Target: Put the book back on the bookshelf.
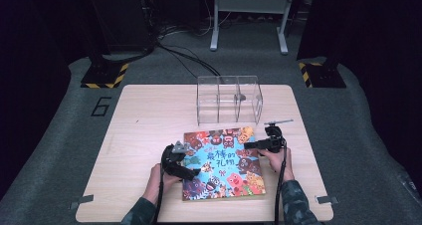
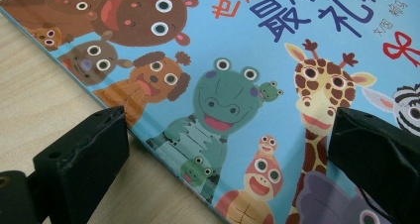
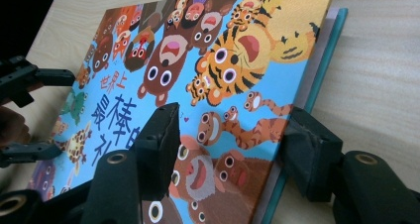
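A picture book with cartoon animals on a blue cover lies flat on the wooden table, near its front edge. My left gripper is at the book's left edge, open. In the left gripper view one jaw is over bare wood and the other over the cover. My right gripper is at the book's right edge. In the right gripper view its jaws stand apart with the cover's edge between them, the pads not pressing on it. The left gripper shows at the far side.
A clear box with three compartments stands behind the book, a small dark thing in its right part. Wood lies bare to the left of the book and at the back left. Cables and a metal stand's legs are on the floor beyond.
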A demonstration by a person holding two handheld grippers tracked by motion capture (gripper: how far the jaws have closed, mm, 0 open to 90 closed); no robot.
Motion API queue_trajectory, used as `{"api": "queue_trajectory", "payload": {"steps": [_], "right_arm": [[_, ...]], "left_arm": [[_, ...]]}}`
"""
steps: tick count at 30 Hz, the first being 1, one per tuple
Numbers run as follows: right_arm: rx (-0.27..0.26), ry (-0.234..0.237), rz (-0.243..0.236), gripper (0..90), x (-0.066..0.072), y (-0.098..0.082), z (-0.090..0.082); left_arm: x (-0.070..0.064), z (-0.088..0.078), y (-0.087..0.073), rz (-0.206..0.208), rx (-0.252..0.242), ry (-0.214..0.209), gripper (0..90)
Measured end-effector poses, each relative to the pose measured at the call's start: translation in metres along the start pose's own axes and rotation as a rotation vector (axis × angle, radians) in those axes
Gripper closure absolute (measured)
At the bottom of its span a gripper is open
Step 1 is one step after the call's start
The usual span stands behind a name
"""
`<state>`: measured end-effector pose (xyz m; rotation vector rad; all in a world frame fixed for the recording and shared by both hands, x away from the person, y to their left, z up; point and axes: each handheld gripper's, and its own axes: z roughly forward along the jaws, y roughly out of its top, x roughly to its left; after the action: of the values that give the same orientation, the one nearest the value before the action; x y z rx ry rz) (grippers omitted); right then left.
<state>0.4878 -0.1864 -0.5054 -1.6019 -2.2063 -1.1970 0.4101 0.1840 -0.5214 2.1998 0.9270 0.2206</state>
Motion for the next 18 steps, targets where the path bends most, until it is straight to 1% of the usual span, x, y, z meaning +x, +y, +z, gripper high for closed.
{"api": "queue_trajectory", "payload": {"steps": [2, 4, 5, 6, 7, 8, 9, 10, 11, 12, 13, 15, 16, 18], "right_arm": [[-0.005, -0.002, -0.006, 42.1, -0.0016, 0.0030, 0.0013], [-0.001, 0.002, -0.004, 42.1, -0.0021, 0.0046, 0.0019], [-0.001, 0.000, -0.009, 42.1, -0.0026, 0.0060, 0.0025], [-0.006, -0.009, -0.023, 42.1, -0.0023, 0.0079, 0.0041], [-0.006, -0.009, -0.023, 42.1, -0.0023, 0.0079, 0.0041], [-0.014, -0.007, -0.026, 42.4, -0.0030, 0.0092, 0.0053], [-0.022, -0.012, -0.025, 43.5, -0.0033, 0.0097, 0.0058], [-0.024, -0.015, -0.022, 45.6, -0.0036, 0.0100, 0.0059], [-0.029, -0.030, -0.029, 50.0, -0.0035, 0.0099, 0.0062], [-0.033, -0.056, -0.038, 53.6, -0.0024, 0.0096, 0.0061], [-0.033, -0.056, -0.038, 53.6, -0.0024, 0.0096, 0.0061], [-0.037, -0.070, -0.047, 54.2, -0.0015, 0.0086, 0.0057], [-0.036, -0.081, -0.049, 54.4, -0.0001, 0.0080, 0.0053], [-0.033, -0.085, -0.042, 54.6, 0.0011, 0.0076, 0.0049]], "left_arm": [[0.0002, 0.0003, -0.0004, 0.002, -0.008, 0.000, 2.6], [-0.0004, 0.0003, -0.0008, -0.005, -0.008, 0.001, 2.8], [-0.0003, 0.0007, -0.0011, -0.002, -0.014, 0.006, 2.8], [0.0007, -0.0001, -0.0012, 0.011, -0.007, 0.005, 3.1], [0.0011, -0.0004, -0.0013, 0.017, -0.007, 0.007, 3.1], [0.0016, -0.0014, -0.0011, 0.019, 0.001, -0.002, 3.2], [0.0018, -0.0013, -0.0013, 0.018, -0.002, -0.002, 3.3], [0.0013, -0.0004, -0.0018, 0.017, -0.014, 0.008, 3.3], [0.0012, -0.0004, -0.0018, 0.010, -0.016, 0.000, 3.3], [0.0012, -0.0005, -0.0017, 0.007, -0.016, -0.003, 3.3], [0.0012, -0.0005, -0.0017, 0.007, -0.016, -0.003, 3.3], [0.0009, -0.0001, -0.0019, 0.012, -0.018, 0.008, 3.3], [0.0014, -0.0006, -0.0017, 0.019, -0.011, 0.004, 3.3], [0.0013, -0.0003, -0.0019, 0.020, -0.014, 0.007, 3.3]]}}
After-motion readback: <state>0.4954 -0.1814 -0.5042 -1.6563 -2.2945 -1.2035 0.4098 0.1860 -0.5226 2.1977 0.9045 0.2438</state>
